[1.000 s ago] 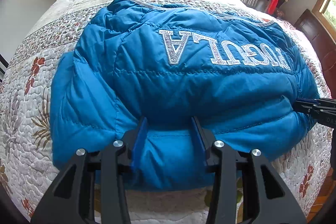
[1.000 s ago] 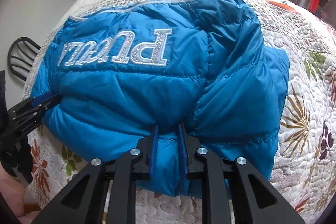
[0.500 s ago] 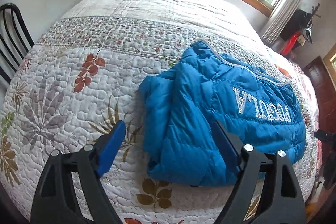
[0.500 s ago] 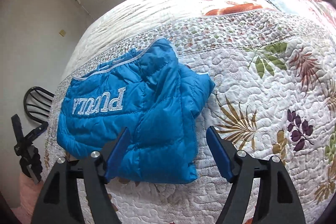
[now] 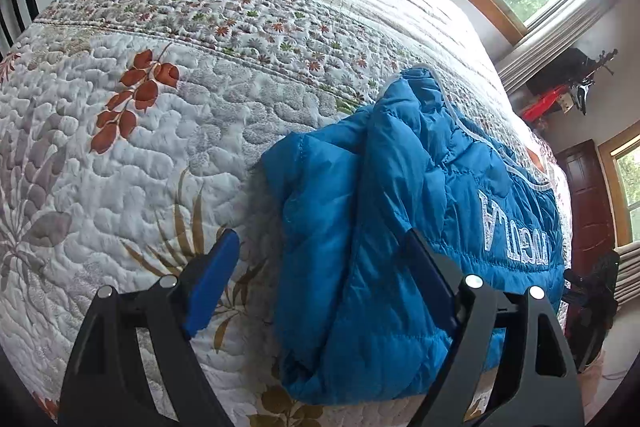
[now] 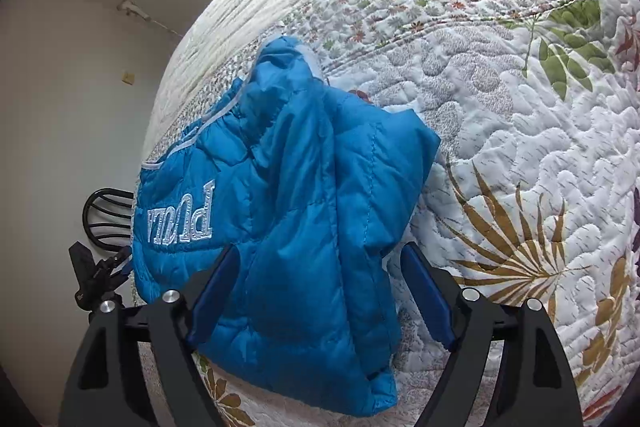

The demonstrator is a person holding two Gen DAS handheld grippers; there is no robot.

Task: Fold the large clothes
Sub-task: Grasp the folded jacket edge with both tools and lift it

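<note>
A folded blue jacket (image 5: 400,227) lies on the floral-quilted bed (image 5: 160,147).

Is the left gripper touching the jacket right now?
Cannot tell. In the left wrist view the left gripper is open, with one finger over the quilt and the other overlapping the blue jacket, so no contact or gap shows.

Two low, close wrist views from opposite ends of one shared blue jacket (image 5: 400,227); bed (image 6: 520,147) beneath
</note>
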